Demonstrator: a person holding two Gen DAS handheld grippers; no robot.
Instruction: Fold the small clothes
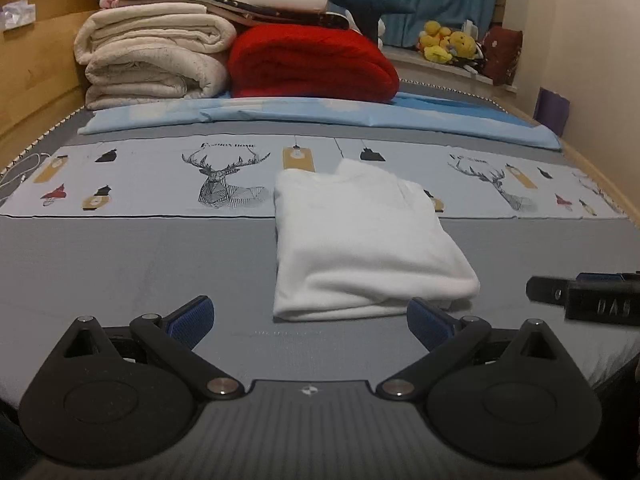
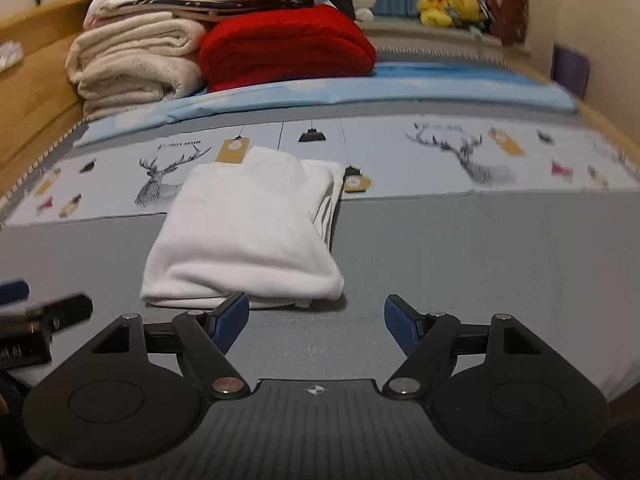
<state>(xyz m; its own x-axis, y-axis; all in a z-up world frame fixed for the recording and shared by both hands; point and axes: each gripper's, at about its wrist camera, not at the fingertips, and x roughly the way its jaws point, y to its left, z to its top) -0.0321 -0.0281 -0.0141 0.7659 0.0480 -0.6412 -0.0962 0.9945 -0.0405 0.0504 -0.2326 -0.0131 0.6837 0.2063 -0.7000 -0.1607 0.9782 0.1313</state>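
Folded white garment (image 1: 360,240) on bed (image 1: 120,264), just beyond both grippers' empty, wide-spread jaws.

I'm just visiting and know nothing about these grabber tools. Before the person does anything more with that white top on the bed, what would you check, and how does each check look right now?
1. Left gripper empty, jaws apart: ok.
2. Right gripper empty, jaws apart: ok.
3. White garment folded into a compact rectangle: ok, though a bit of a lower layer sticks out along its near edge.
4. Garment lying flat on the grey bed sheet, free of both grippers: ok.
5. Garment apart from the red blanket and cream blankets stacked at the back: ok.
6. More small clothes waiting to be folded: cannot tell; none shows near the grippers.
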